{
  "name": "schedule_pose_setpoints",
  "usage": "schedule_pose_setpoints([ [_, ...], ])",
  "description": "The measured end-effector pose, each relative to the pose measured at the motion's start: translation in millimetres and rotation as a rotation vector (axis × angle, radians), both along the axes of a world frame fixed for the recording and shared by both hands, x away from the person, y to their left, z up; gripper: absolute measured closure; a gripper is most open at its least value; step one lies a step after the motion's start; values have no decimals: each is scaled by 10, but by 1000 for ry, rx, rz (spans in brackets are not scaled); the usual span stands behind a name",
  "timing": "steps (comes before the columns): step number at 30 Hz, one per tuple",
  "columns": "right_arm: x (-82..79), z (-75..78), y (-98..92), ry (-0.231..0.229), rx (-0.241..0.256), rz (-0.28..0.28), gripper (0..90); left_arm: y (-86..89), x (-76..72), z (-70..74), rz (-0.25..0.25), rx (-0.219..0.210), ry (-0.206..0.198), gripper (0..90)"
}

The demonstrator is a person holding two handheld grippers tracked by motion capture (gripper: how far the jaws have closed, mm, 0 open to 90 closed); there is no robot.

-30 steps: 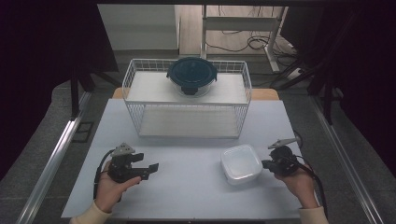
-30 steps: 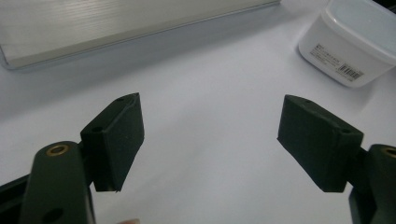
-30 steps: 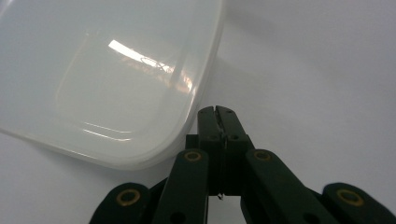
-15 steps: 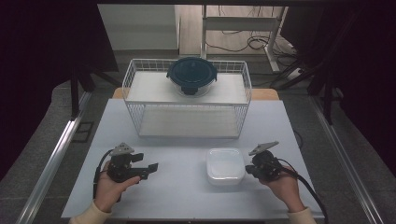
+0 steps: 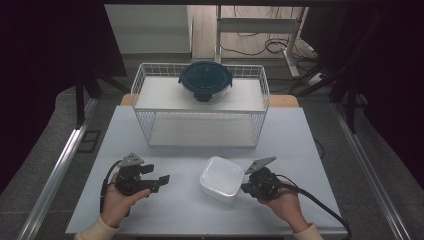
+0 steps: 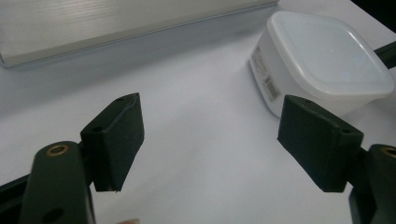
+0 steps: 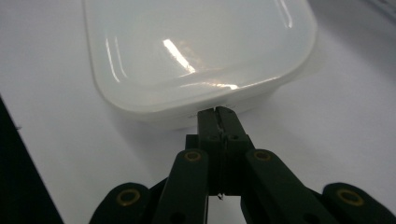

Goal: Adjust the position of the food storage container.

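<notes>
A white square lidded container [image 5: 221, 179] sits on the white table at front centre. My right gripper [image 5: 245, 187] is shut, its tips pressed against the container's right side. In the right gripper view the closed tips [image 7: 218, 112] meet the container [image 7: 196, 46] just under its lid rim. My left gripper [image 5: 159, 183] is held open to the left of the container, a short gap away, with nothing between its fingers. The left gripper view has the open gripper [image 6: 210, 140] spread wide over bare table, the container [image 6: 322, 60] beyond its right pad.
A white wire rack [image 5: 200, 107] stands at the back of the table [image 5: 200, 215]. On its top shelf rests a round glass bowl with a dark blue lid [image 5: 205, 80]. The rack's lower shelf holds nothing.
My right gripper has moved left, and the white container slid left with it toward the table's middle. The left gripper has stayed in place, still open.
</notes>
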State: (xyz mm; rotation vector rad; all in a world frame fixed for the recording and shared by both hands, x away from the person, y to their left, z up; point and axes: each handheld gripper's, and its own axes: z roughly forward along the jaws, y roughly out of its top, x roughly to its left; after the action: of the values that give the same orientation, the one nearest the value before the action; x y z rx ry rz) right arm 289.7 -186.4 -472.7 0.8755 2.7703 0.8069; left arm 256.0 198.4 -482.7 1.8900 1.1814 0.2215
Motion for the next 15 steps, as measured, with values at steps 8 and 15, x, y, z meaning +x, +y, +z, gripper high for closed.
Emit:
schedule_pose_setpoints([
  [8, -85, -15, 237, -26, 31, 35, 894, -7, 9, -16, -1, 5, 5, 221],
  [15, -98, 3, 247, -14, 42, 51, 894, 5, 13, -19, 2, 5, 8, 221],
])
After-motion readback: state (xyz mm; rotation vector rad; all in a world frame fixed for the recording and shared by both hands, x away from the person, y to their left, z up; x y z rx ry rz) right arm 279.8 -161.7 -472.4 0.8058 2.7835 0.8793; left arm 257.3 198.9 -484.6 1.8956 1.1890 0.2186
